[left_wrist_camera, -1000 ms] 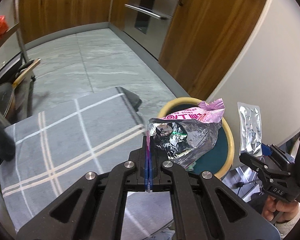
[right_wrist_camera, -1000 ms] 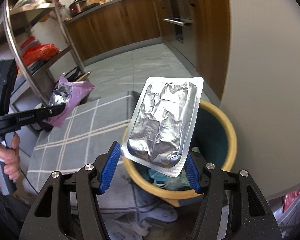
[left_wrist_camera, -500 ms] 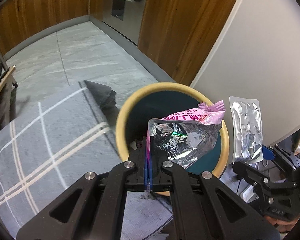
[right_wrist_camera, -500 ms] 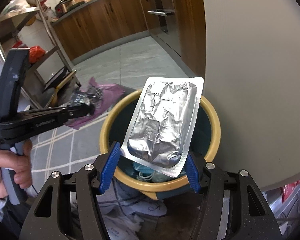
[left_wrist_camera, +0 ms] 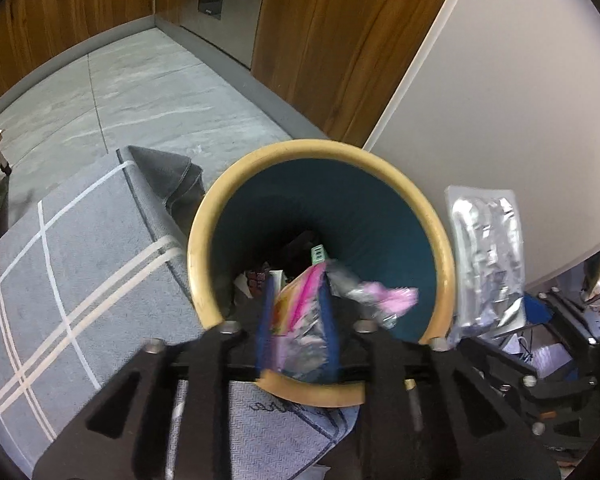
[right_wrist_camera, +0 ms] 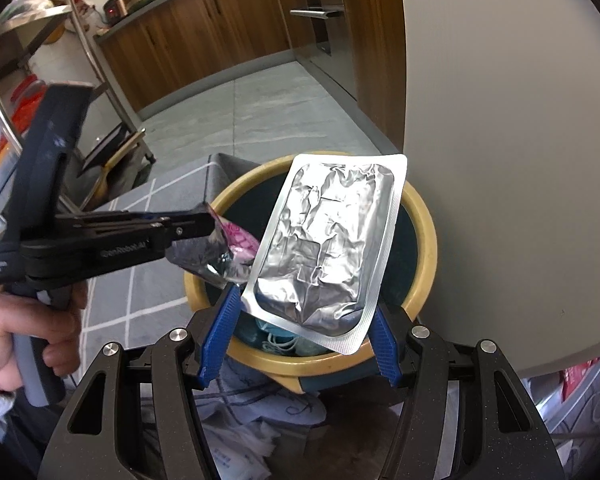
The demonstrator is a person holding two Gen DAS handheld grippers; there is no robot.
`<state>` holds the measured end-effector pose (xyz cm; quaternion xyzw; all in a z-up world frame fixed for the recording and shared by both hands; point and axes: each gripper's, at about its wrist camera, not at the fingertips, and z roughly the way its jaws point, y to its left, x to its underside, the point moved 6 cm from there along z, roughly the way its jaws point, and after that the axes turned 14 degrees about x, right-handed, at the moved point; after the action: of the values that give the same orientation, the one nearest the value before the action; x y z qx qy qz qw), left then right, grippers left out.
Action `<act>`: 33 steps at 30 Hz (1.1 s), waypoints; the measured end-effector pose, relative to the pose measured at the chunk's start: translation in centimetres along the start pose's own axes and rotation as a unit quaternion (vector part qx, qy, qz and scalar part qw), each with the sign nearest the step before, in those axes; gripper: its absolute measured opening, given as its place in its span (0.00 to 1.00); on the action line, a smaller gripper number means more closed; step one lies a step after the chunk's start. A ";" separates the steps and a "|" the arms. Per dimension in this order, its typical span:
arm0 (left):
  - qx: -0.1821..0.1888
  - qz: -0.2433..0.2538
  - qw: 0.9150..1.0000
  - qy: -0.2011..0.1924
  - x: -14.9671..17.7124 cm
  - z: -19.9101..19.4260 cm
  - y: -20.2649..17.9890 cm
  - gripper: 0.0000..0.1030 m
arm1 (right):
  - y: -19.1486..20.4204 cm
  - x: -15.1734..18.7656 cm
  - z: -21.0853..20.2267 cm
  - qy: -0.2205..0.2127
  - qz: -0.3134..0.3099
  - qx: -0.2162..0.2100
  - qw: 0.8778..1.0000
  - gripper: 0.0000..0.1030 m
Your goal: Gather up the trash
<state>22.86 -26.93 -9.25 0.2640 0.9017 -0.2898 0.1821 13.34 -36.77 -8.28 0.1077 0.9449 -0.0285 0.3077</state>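
The right gripper (right_wrist_camera: 296, 330) has its blue fingers (right_wrist_camera: 217, 338) pinching the lower edges of a flat silver foil pouch (right_wrist_camera: 328, 248), which stands tilted over the near rim of the bin (right_wrist_camera: 428, 240). The left gripper (left_wrist_camera: 296, 334) is spreading its fingers (left_wrist_camera: 265, 328), jaws opening, with a crumpled pink wrapper (left_wrist_camera: 300, 312) between them but blurred, right above the bin's mouth. Other litter lies at the bottom inside. A grey checked rug (left_wrist_camera: 80, 260) lies beside the bin, wooden cabinets (left_wrist_camera: 332, 48) beyond.
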 end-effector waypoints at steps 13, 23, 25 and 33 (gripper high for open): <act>-0.009 0.017 0.999 -0.035 -0.5 -3.0 -0.8 0.69 | 0.6 -0.4 3.2 0.041 -0.025 0.018 0.999 0.61; -0.014 0.022 0.998 -0.056 -0.3 -5.0 -1.2 0.80 | 1.3 -0.2 3.0 0.034 -0.026 0.014 0.999 0.61; -0.014 0.022 0.998 -0.060 -0.3 -5.5 -1.2 0.81 | 1.2 -0.3 2.8 0.032 -0.021 0.013 0.999 0.61; -0.028 0.015 0.995 -0.094 0.0 -8.4 -1.6 0.91 | 0.5 -0.8 0.1 0.004 -0.013 0.018 1.000 0.75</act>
<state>20.47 -22.85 -2.08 0.2443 0.8843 -0.2848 0.2778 14.15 -36.44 -7.86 0.1009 0.9467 -0.0487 0.3019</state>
